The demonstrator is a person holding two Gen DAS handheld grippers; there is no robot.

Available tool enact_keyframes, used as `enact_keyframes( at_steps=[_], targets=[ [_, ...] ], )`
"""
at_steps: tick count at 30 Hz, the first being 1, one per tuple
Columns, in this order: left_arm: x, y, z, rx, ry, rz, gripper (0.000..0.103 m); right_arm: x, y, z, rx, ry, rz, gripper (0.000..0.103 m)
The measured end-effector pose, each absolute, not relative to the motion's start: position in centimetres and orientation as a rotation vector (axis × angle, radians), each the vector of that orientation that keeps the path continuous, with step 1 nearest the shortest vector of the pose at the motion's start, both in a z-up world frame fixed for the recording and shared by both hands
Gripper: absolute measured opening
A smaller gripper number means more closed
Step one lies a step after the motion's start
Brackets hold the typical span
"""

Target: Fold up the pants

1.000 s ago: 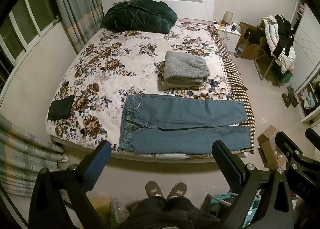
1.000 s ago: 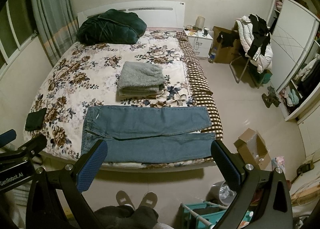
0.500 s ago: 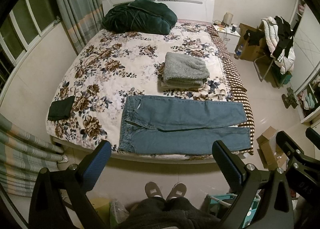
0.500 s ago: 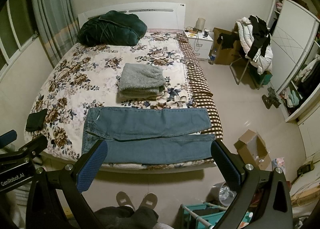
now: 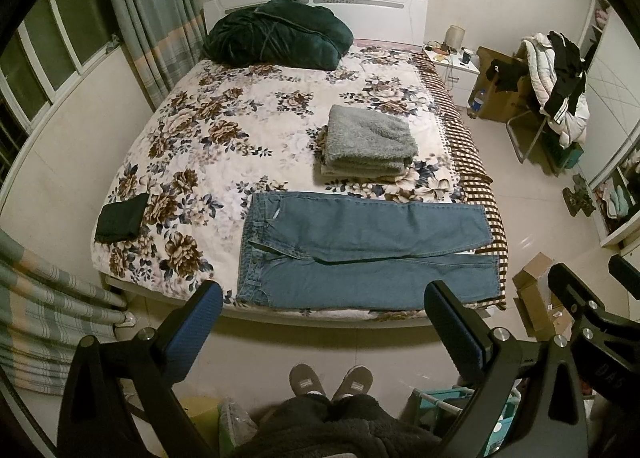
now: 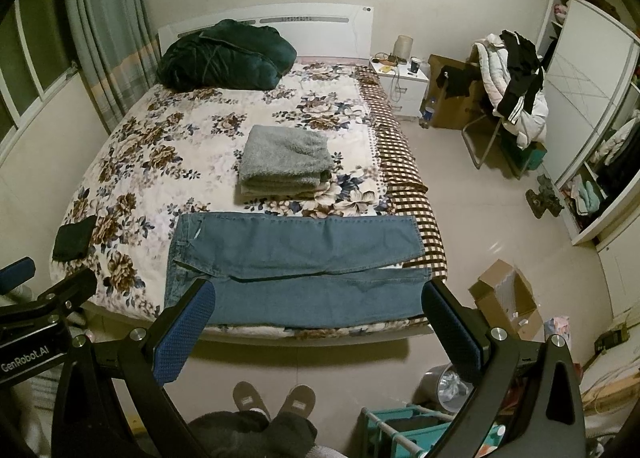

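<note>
Blue jeans point(image 5: 360, 250) laid flat along the foot edge of the bed point(image 5: 248, 146), waistband toward the left, legs running right; hems reach the checked sheet strip at the bed's right edge. Upper leg lies slightly over the lower one at the crotch, a thin gap opens between them near the hems.

Left claw point(image 5: 320, 322) spread wide, nothing between the blue pads point(image 5: 192, 338), held off the bed over the floor. Right claw point(image 6: 316, 322) likewise spread wide, nothing held; in its view the tips overlap the near edge of the jeans point(image 6: 296, 258), contact can't be confirmed.

Also on the bed: folded grey blanket point(image 5: 368, 142) just behind the jeans, apart from them; dark green duvet bundle point(image 5: 276, 34) at the headboard; small dark folded item point(image 5: 120, 218) near the left edge.

Slippered feet point(image 5: 330, 380) visible on the floor below the claws
</note>
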State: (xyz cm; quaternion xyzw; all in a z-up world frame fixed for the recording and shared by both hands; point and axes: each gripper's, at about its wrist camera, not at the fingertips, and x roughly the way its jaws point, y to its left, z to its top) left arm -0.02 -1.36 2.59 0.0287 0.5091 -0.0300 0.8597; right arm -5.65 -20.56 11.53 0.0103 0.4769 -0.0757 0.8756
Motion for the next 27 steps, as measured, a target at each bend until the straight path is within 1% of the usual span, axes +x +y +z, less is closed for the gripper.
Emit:
enact_keyframes(
  at_steps=[10,13,15,19,24,27],
  targets=[
    [0.3,-1.5,2.7,0.057,1.07,-0.062,0.103,-5.3,-20.7,11.4,0.029,1.007,-0.154,0.103],
    [1.4,-2.9,4.3,0.056,1.08,-0.061,0.103,-4.8,-20.8,11.3,0.029,1.013,-0.151,0.103],
    [1.8,-3.5,4.8,0.056,1.084,-0.059,0.103,-5.0,-21.2,10.5,0.032,1.015,-0.15,0.103],
    [3.4,-4.1,4.1,0.045,1.074,-0.035,0.103,-4.2,-22.9,8.2,0.047,1.03,-0.154,0.103],
    [6.4,-3.8,-0.1,0.019,1.05,0.043,0.103,-1.5,-26.4,4.7,0.085,1.047,-0.191,0.103],
    [10.2,-3.9,-3.2,0.018,1.068,0.109,0.103,1.5,-28.9,1.4,0.113,1.055,-0.23,0.103]
  ],
)
